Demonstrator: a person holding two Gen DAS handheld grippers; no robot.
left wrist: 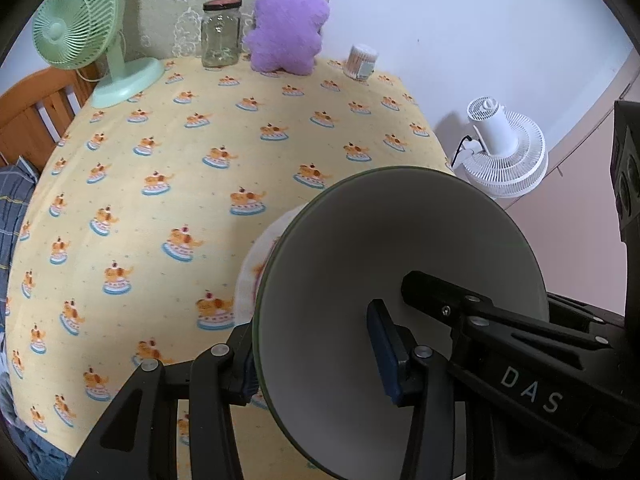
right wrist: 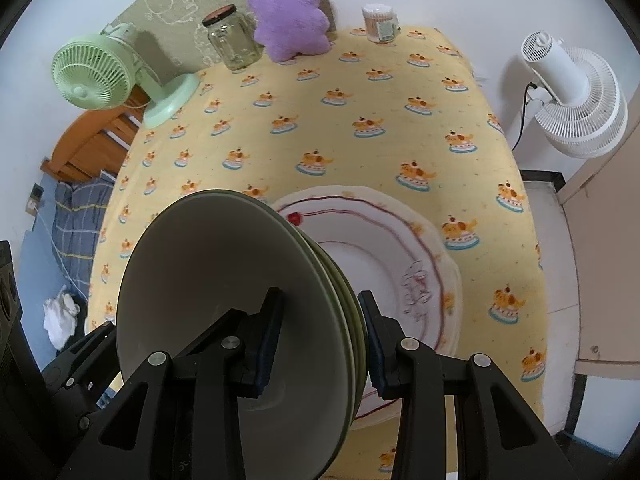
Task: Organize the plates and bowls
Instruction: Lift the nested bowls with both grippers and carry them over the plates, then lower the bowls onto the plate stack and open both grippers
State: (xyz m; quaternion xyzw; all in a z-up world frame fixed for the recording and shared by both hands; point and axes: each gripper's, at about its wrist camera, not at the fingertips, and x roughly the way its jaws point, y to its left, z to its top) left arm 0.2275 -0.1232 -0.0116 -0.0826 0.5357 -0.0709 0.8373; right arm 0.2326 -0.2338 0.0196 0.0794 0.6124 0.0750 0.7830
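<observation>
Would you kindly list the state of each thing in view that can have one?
Left gripper: shut on the bowl stack's rim.
Right gripper: shut on the bowl stack's opposite rim.
Stack of green-rimmed bowls: nested, tilted on edge, held above the table.
Patterned plate: lying flat on the tablecloth, empty.
Glass jar: upright, lid on, empty.
Cotton swab container: upright, closed.
Green fan: upright.

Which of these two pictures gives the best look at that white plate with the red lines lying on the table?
The right wrist view. There the white plate shows its scalloped rim, red rings and a drawing, partly hidden by the stack of bowls held in the right gripper. In the left wrist view only a pale sliver peeks from behind the bowls.
</observation>
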